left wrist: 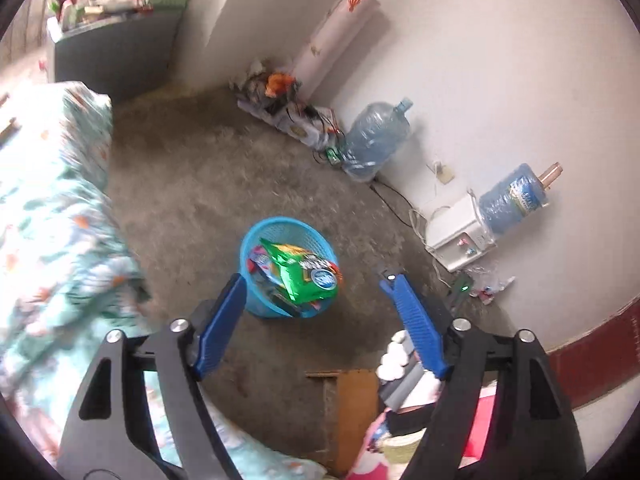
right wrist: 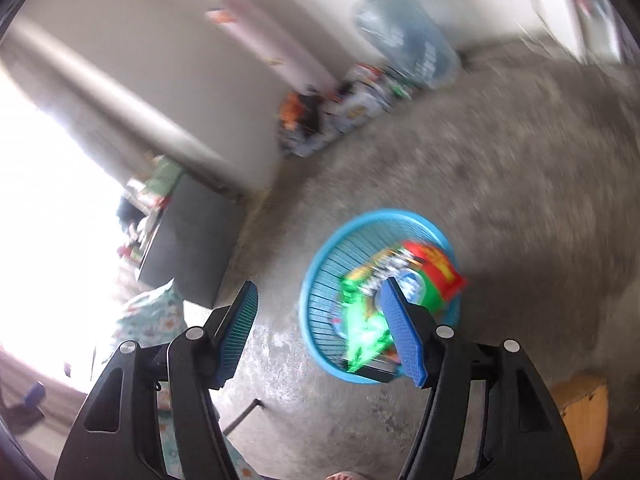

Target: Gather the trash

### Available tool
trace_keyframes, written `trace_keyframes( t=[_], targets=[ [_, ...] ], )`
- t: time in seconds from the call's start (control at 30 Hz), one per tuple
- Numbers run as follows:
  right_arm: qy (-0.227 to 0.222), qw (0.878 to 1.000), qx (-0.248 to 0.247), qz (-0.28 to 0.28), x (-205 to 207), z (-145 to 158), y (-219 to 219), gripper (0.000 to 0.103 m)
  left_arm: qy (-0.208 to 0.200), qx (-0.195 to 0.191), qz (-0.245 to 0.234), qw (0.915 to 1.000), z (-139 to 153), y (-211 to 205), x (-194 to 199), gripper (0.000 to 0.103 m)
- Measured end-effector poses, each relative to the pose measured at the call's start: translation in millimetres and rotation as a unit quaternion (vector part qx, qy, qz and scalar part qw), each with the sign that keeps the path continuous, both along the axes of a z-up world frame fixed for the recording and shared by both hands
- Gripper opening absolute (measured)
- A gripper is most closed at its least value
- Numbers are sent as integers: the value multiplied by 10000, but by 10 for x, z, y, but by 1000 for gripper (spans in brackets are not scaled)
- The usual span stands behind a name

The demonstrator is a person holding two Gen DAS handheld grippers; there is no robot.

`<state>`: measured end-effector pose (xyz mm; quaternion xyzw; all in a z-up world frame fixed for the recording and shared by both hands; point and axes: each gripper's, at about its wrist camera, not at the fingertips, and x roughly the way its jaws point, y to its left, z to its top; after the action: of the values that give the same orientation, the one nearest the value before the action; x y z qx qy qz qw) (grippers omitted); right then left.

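I see a blue basket (left wrist: 289, 268) standing on the bare concrete floor (left wrist: 208, 184), holding a green snack bag (left wrist: 306, 276) that sticks up above the rim, with other wrappers packed under it. My left gripper (left wrist: 314, 286) hangs above the floor with its 2 blue fingers (left wrist: 222, 320) spread wide and nothing between them; the basket shows in the gap, nearer the left finger. My right gripper (right wrist: 320, 290) is also wide apart and holds nothing. In the right view the basket (right wrist: 320, 280) lies below and just ahead, and the right-hand finger (right wrist: 402, 332) crosses in front of the green bag (right wrist: 362, 320) and a red bag (right wrist: 432, 268) beside it. That view is smeared by motion, so I cannot read the packaging.

Along the wall I see a large water jug (left wrist: 376, 140) standing upright, a white water dispenser (left wrist: 460, 236) with a second blue jug (left wrist: 512, 198) on top, and a pile of clutter (left wrist: 288, 108) in the corner. A floral bedspread (left wrist: 52, 208) fills the left side, and a dark cabinet (left wrist: 116, 52) stands beyond it with things heaped on top.
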<state>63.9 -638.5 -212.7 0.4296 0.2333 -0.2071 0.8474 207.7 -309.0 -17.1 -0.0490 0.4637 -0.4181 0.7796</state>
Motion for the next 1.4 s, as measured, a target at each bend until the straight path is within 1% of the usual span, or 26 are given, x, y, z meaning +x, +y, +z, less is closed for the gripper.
trace_keyframes(
  t=[0.07,0.1,0.13,0.17,0.2,0.27,0.37,0.43,0.47,0.5,0.53,0.63,0.67,0.7,0.77,0.87,0.9,0.93,1.0,1.03,1.1,1.17,1.23,1.3,1.33,1.4],
  targets=[
    [-154,9974,-601,355,81,400,290,63,-409,113,324,9986,182,373,-179,85],
    [-229,9944,-892,522,109,592,451,69,-546,209,502,9970,272,516,-249,86],
    [-299,9902,-1189,668,128,778,630,73,-662,320,713,9947,315,668,-324,88],
    [-374,9854,-1452,802,134,947,796,74,-736,436,933,9920,357,803,-386,92],
    [-449,9805,-1667,940,137,1096,965,76,-801,550,1184,9882,383,934,-447,92],
    [-474,9704,-2053,1176,141,1355,1293,81,-826,632,1623,9813,416,1189,-543,94],
    [-455,9583,-2438,1423,87,1625,1745,87,-792,695,2147,9710,432,1499,-642,94],
    [-350,9547,-2569,1464,29,1763,1996,90,-828,821,2508,9610,411,1688,-728,94],
    [-240,9525,-2664,1458,-14,1809,2134,91,-842,969,2732,9533,363,1776,-747,94],
    [-104,9503,-2769,1422,-53,1865,2276,93,-852,1205,2965,9436,316,1858,-796,94],
    [57,9457,-2943,1381,-99,1901,2436,95,-857,1397,3095,9367,267,1924,-845,94],
    [444,9201,-3611,1449,-205,2012,2924,95,-885,1781,3165,9275,142,2072,-1004,94],
    [552,9129,-3754,1503,-245,2038,3056,95,-923,1836,3121,9275,125,2095,-1068,94],
    [606,9088,-3822,1561,-292,2072,3172,95,-967,1846,3073,9285,104,2133,-1151,94],
    [698,9035,-3914,1601,-405,2147,3363,95,-1071,1822,2996,9304,111,2175,-1292,94],
    [831,8973,-4056,1533,-629,2174,3559,96,-1209,1735,2937,9322,170,2224,-1470,94],
    [878,8975,-4054,1496,-699,2166,3594,96,-1223,1763,2948,9312,165,2223,-1498,94],
    [942,8978,-4043,1473,-761,2142,3623,96,-1262,1838,2986,9280,180,2240,-1533,94],
    [1083,8965,-3993,1584,-840,2082,3665,96,-1326,2106,3120,9169,164,2244,-1575,94],
    [1221,8936,-3991,1650,-858,2033,3684,96,-1299,2157,3128,9158,141,2243,-1585,94],
    [1515,8893,-3970,1690,-868,1932,3679,96,-1080,2088,3050,9229,74,2244,-1607,94],
    [1658,8925,-3829,1716,-904,1835,3663,96,-890,2111,3046,9245,-7,2215,-1642,94],
    [1843,8943,-3676,1764,-905,1734,3623,96,-795,2269,2985,9236,-82,2145,-1668,94],
    [1927,8954,-3597,1782,-919,1665,3597,96,-782,2424,2866,9236,-133,2062,-1693,94],
    [1962,8949,-3586,1793,-921,1644,3588,96,-751,2514,2855,9218,-161,2031,-1696,94],
    [2014,8941,-3553,1839,-930,1607,3570,96,-632,2547,2846,9220,-203,1997,-1692,94]
  ],
)
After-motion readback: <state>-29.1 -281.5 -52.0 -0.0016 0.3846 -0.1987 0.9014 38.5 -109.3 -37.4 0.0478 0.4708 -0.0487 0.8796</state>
